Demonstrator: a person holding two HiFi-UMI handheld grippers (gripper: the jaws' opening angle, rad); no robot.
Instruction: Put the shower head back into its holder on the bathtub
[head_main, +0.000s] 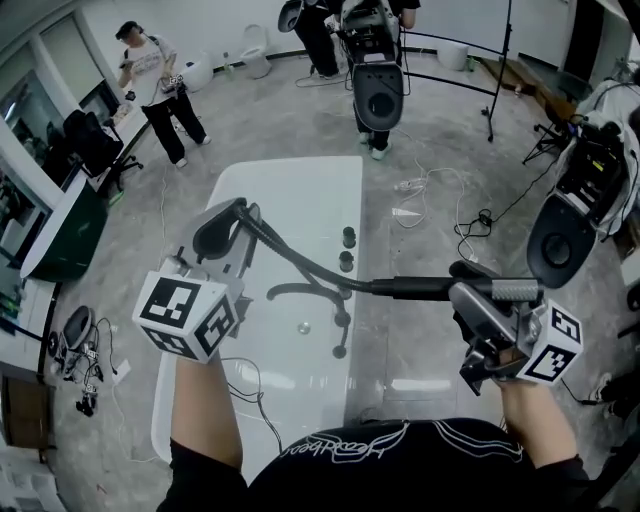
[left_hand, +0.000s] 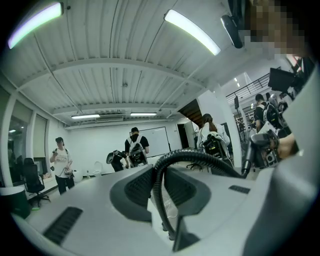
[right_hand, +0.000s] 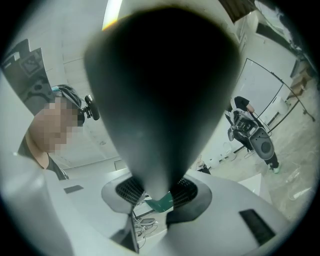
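My right gripper (head_main: 468, 290) is shut on the black shower head (head_main: 425, 288), which lies level over the right rim of the white bathtub (head_main: 300, 190). In the right gripper view the shower head (right_hand: 160, 100) fills most of the picture between the jaws of the right gripper (right_hand: 152, 194). Its black corrugated hose (head_main: 290, 255) runs left to my left gripper (head_main: 225, 228), which is shut on it above the tub. In the left gripper view the hose (left_hand: 190, 156) arches up out of the left gripper (left_hand: 158, 189). A black faucet spout (head_main: 298, 292) and round fittings (head_main: 346, 262) sit on the tub's right rim.
A person (head_main: 160, 85) stands at the far left, and others (head_main: 320, 35) stand behind the tub beside a black machine (head_main: 378, 90). Another machine (head_main: 575, 215) stands at the right. White cables (head_main: 430, 200) lie on the floor right of the tub, and a tripod (head_main: 495, 90) stands beyond them.
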